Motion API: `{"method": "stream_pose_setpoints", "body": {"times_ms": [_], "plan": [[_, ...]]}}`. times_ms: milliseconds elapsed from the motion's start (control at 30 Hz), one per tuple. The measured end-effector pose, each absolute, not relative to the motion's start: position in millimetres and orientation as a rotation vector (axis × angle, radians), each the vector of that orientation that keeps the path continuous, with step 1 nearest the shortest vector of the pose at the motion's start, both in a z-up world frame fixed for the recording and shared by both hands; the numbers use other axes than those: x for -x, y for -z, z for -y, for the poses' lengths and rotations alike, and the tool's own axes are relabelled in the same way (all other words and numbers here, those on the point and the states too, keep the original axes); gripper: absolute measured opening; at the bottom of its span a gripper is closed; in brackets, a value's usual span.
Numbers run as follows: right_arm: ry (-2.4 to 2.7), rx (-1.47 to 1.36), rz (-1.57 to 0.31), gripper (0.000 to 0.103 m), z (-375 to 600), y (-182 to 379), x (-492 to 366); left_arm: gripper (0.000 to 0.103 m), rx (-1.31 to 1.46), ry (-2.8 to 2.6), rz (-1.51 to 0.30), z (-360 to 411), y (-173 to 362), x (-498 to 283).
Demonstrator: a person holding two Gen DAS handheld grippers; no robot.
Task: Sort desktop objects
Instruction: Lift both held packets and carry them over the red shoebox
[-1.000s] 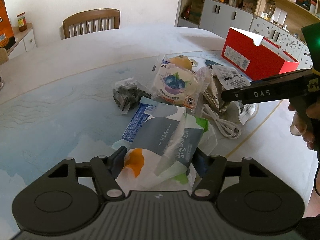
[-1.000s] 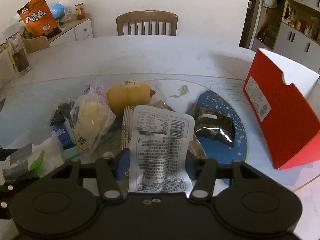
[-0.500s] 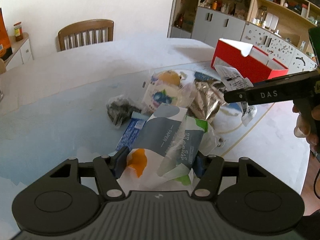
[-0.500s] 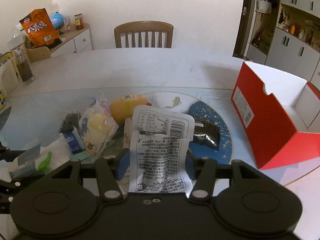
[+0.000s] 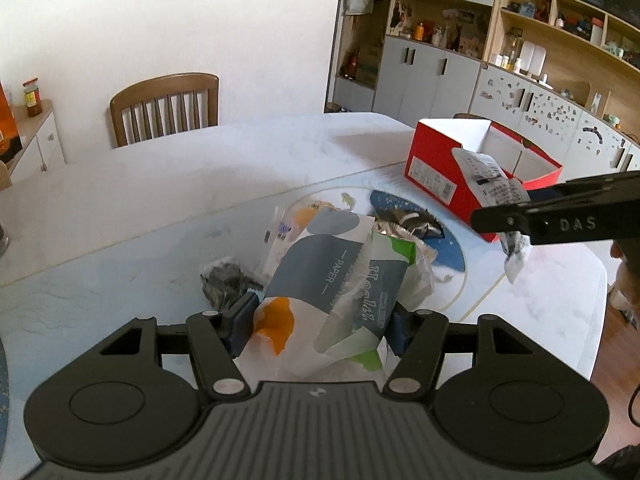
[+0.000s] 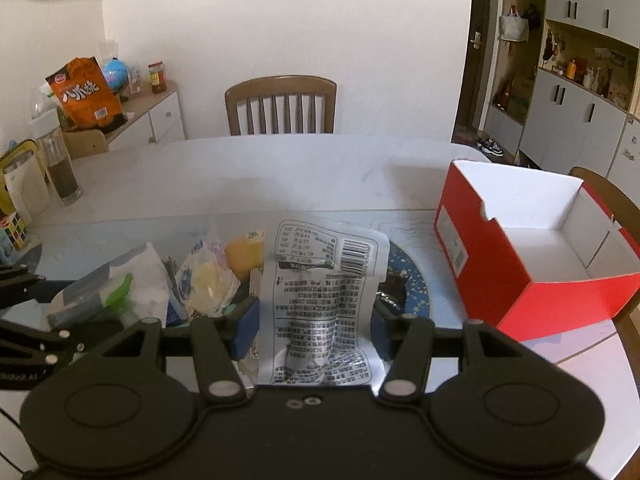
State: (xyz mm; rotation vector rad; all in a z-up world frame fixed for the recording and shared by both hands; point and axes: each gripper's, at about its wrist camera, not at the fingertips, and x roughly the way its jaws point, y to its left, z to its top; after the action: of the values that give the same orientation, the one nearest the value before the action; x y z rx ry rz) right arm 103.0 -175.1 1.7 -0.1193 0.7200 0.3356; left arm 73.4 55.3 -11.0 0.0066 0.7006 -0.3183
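Observation:
My left gripper (image 5: 320, 314) is shut on a soft tissue pack (image 5: 340, 276) printed "PAPER", grey, white, orange and green, held up above the table. My right gripper (image 6: 314, 322) is shut on a silver-white snack pouch (image 6: 320, 280) with a barcode, its printed back towards the camera. In the left wrist view the same pouch (image 5: 492, 184) hangs from the right gripper's black fingers (image 5: 520, 220), in front of the red box (image 5: 436, 176). The red box (image 6: 520, 248) stands open, white inside, with nothing visible in it. The tissue pack (image 6: 120, 280) also shows at the left of the right wrist view.
Below lies a pile of packets: a yellow bun (image 6: 242, 254), a clear bread bag (image 6: 204, 284), a dark packet (image 5: 224, 280) and a foil packet (image 5: 408, 226) on a blue patch (image 6: 416, 284). A chair (image 6: 280, 106) stands behind the table; a bottle (image 6: 60, 168) and a cube (image 6: 12, 236) sit left.
Both grippers have risen with their packs still held. The pile on the table now sits lower and smaller in view. The red box's white inside has come into sight.

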Motion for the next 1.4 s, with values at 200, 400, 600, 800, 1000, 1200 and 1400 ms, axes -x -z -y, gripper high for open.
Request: {"method": "stream_pose_setpoints", "body": {"times_ms": [200,400,600,800,1000,1200,1400], "plan": [[-0.365,0.103,-0.720,0.055,190.2,-11.8,-101.4,0.063,-0.035,0.294,-0.680,-40.7,-9.4,-71.2],[-0.427,0.083,-0.711,0.056,210.2,-23.7,-103.8,0.063,0.001,0.262,-0.685,-31.6,-26.5,-76.3],[-0.466,0.077,-0.723,0.056,239.0,-33.2,-117.9,0.064,0.024,0.241,-0.696,-10.0,-33.6,-85.2],[-0.488,0.080,-0.726,0.056,271.8,-42.3,-139.5,0.064,0.040,0.228,-0.703,22.5,-39.7,-100.8],[-0.498,0.094,-0.730,0.056,305.7,-45.9,-163.3,0.064,0.039,0.226,-0.697,63.1,-44.7,-122.7],[-0.511,0.113,-0.731,0.056,329.7,-46.1,-183.1,0.064,0.036,0.231,-0.700,99.7,-43.4,-143.1],[-0.520,0.124,-0.739,0.056,354.5,-45.4,-200.7,0.064,0.023,0.251,-0.705,131.4,-40.2,-160.8]]}}
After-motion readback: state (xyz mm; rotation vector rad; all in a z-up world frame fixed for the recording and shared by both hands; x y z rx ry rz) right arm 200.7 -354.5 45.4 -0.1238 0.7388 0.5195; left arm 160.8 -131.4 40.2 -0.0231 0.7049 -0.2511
